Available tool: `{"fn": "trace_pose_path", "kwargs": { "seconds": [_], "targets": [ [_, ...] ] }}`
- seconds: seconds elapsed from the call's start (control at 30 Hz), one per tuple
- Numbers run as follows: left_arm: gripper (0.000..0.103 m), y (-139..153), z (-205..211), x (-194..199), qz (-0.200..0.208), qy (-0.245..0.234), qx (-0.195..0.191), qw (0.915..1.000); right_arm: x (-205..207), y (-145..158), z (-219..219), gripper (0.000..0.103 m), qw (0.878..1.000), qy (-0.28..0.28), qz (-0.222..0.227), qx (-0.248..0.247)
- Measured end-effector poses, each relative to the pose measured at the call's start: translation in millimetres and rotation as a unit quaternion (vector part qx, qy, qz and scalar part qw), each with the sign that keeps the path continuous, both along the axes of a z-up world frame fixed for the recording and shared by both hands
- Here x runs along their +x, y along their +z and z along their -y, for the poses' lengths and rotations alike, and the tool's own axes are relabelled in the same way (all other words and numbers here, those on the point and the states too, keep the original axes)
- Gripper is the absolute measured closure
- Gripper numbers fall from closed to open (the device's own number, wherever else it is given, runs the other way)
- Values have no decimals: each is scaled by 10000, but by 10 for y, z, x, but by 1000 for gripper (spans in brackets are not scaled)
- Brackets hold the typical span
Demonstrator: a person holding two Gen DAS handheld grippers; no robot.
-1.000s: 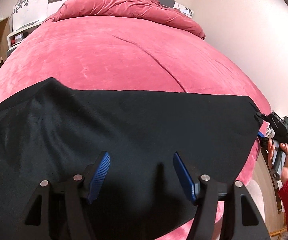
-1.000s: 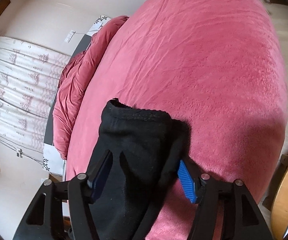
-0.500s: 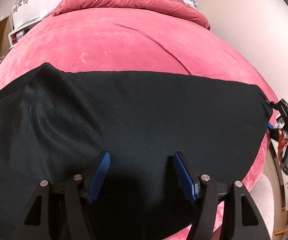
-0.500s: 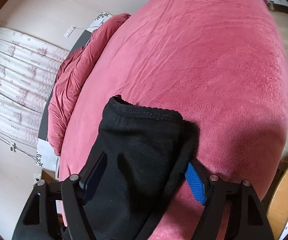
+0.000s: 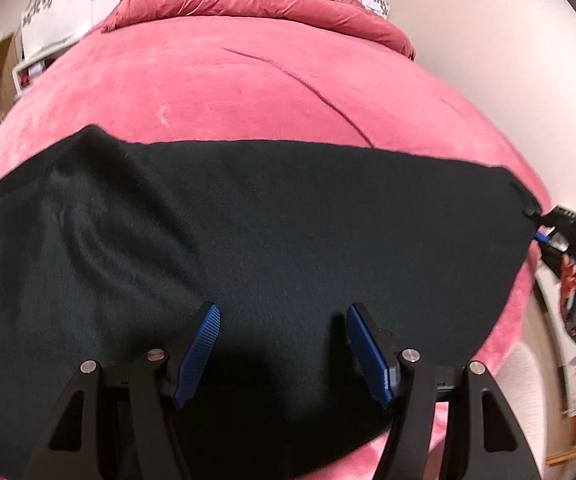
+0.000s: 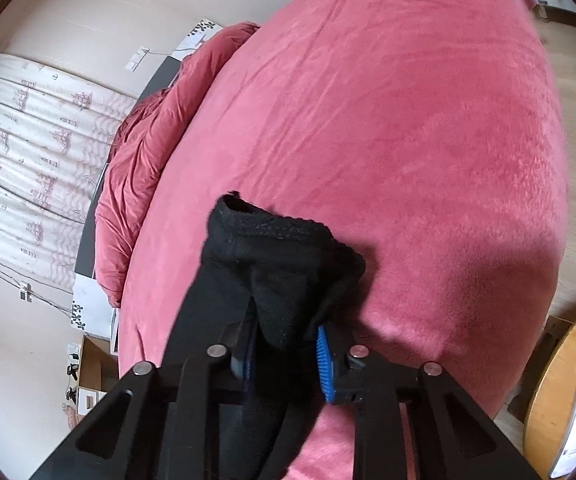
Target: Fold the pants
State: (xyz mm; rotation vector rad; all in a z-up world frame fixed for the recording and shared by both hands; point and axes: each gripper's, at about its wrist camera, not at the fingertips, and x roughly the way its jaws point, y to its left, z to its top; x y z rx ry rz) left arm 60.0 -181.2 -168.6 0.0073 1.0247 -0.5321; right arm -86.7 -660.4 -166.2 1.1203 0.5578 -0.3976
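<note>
Out past the left-hand finger of the left claw (image 5: 281,350), the black pants (image 5: 247,232) broaden into a rumpled, slightly lifted end that lies on the pink bed cover (image 5: 247,92). That claw hovers over the near edge of the cloth with its blue pads spread wide and nothing between them; the fabric passes beneath and ahead of both fingers. Further right of it the pants run out flat in one long dark band to a narrow corner, where the right claw (image 5: 544,226) meets the cloth. In its own wrist view the right claw (image 6: 288,354) has its pads drawn in tight on a bunched, hemmed end of the pants (image 6: 283,256), which stands up just ahead of the fingertips, with bare cover beyond and to its right. As for progress, the garment looks laid lengthwise and fairly smooth, possibly already halved leg on leg, though the layers cannot be told apart. The end-to-end fold seems yet to come, and the left claw has yet to take hold.
</note>
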Motion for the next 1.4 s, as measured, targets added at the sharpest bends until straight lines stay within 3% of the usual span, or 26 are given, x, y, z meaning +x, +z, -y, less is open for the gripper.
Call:
{"fn": "trace_pose_path", "kwargs": {
  "seconds": [0.13, 0.3, 0.53, 0.73, 0.9, 1.07, 1.3, 1.4],
  "targets": [
    [36, 79, -216, -26, -46, 131, -360, 9993, 76, 388, -147, 82, 9983, 213, 93, -525],
    [36, 187, -508, -64, 112, 322, -527, 9980, 215, 941, -521, 83, 9889, 616, 126, -1348],
    [36, 182, -911, -43, 68, 811, -693, 9943, 351, 1577, -1291, 84, 9685, 1138, 444, -2169],
    [36, 186, -1234, -87, 13, 1107, -1041, 9884, 483, 1859, -2090, 84, 9433, 1816, 639, -2703],
    [36, 157, -1447, -123, -34, 1303, -1253, 9835, 558, 1844, -2822, 84, 9129, 2572, 604, -3111],
    [36, 90, -1634, -174, -110, 1502, -1371, 9790, 623, 1634, -3491, 84, 8819, 3166, 444, -3465],
    [36, 59, -1675, -180, -184, 1615, -1484, 9755, 654, 1120, -4279, 84, 8344, 4054, 141, -3731],
    [36, 69, -1665, -223, -204, 1598, -1508, 9754, 658, 817, -4551, 83, 8118, 4372, -251, -3862]
  ]
}}
